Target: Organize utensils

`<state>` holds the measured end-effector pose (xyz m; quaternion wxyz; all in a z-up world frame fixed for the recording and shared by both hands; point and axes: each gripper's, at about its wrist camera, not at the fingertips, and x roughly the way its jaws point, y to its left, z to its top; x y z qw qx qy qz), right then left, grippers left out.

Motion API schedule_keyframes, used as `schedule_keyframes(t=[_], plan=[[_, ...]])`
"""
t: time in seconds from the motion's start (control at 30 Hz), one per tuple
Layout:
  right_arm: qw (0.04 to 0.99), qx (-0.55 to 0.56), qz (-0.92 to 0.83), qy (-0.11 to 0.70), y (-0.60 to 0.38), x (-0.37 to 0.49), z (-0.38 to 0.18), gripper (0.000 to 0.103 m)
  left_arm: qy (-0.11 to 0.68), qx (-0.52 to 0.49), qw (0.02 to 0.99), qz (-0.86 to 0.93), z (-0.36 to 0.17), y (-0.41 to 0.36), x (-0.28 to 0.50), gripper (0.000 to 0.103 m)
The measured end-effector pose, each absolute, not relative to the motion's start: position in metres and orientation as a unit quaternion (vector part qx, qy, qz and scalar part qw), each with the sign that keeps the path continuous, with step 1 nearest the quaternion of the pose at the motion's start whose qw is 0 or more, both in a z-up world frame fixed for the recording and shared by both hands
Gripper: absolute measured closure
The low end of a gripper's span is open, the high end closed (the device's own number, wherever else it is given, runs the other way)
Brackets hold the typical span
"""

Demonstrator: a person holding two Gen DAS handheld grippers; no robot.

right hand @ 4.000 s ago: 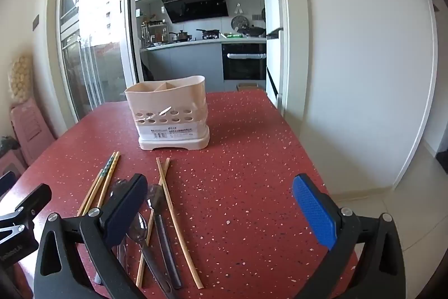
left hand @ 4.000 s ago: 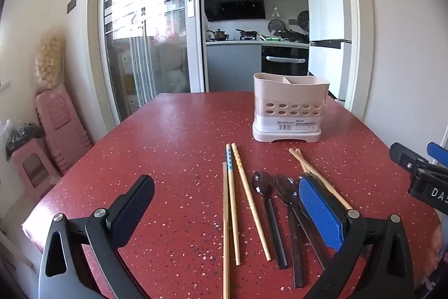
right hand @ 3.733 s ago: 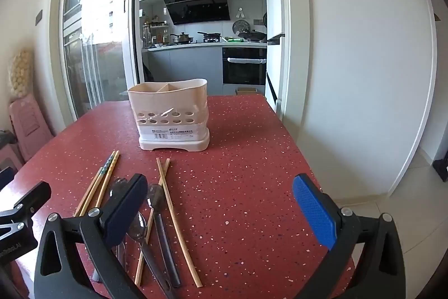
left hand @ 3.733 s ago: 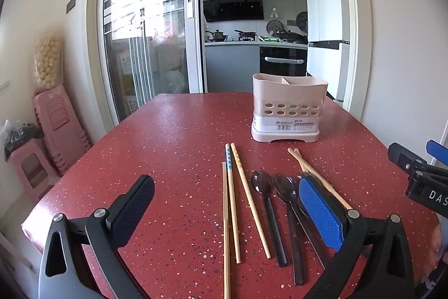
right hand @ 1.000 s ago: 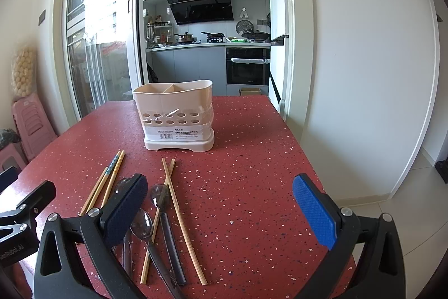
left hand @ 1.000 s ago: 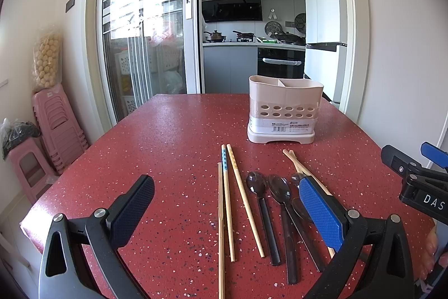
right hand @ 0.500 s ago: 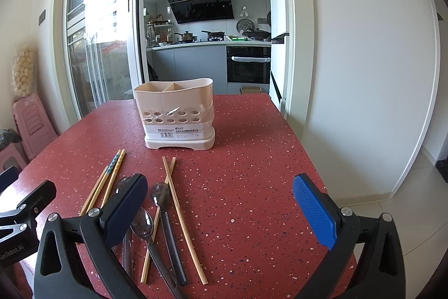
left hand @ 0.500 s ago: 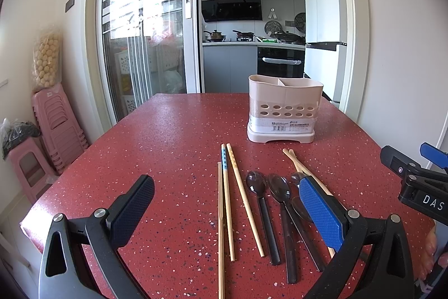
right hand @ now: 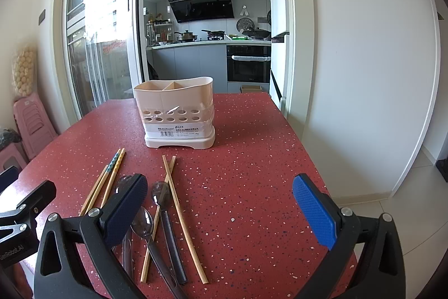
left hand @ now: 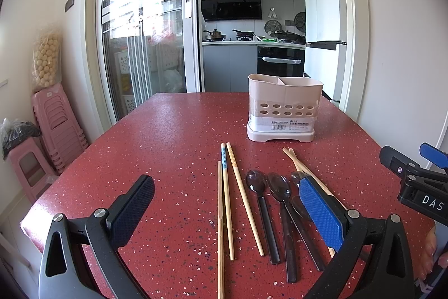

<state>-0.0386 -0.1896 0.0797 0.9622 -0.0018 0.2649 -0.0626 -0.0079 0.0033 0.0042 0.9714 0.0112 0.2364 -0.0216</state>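
A beige two-compartment utensil holder (left hand: 284, 108) (right hand: 176, 111) stands upright on the red speckled table (left hand: 173, 136). In front of it lie three wooden chopsticks (left hand: 225, 198) side by side, several dark spoons (left hand: 260, 203) (right hand: 162, 203), and a crossed pair of chopsticks (left hand: 294, 159) (right hand: 170, 181). My left gripper (left hand: 224, 203) hovers open above the near table edge, its fingers straddling the chopsticks and spoons. Over the table's right part my right gripper (right hand: 221, 203) is open and holds nothing; its left finger (right hand: 126, 206) covers part of the spoons.
Stacked pink stools (left hand: 53, 125) and a dark bag stand left of the table by a glass sliding door (left hand: 140, 41). A white wall (right hand: 364, 74) runs close along the table's right edge. A kitchen doorway (left hand: 252, 46) lies behind the holder.
Both grippers have drifted slightly back and up, so the holder and utensils sit a little further away. Nothing on the table moved; both grippers stayed open.
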Motion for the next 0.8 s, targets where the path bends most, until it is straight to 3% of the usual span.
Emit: schedule_keyframes(t=[0.8], plan=[[0.959,-0.001,-0.055,0.277,-0.1917,-0.0339,0.0765,0.0,0.252,0.016,0.967,-0.023,-0.0032,0.0066,-0.003,0.0]])
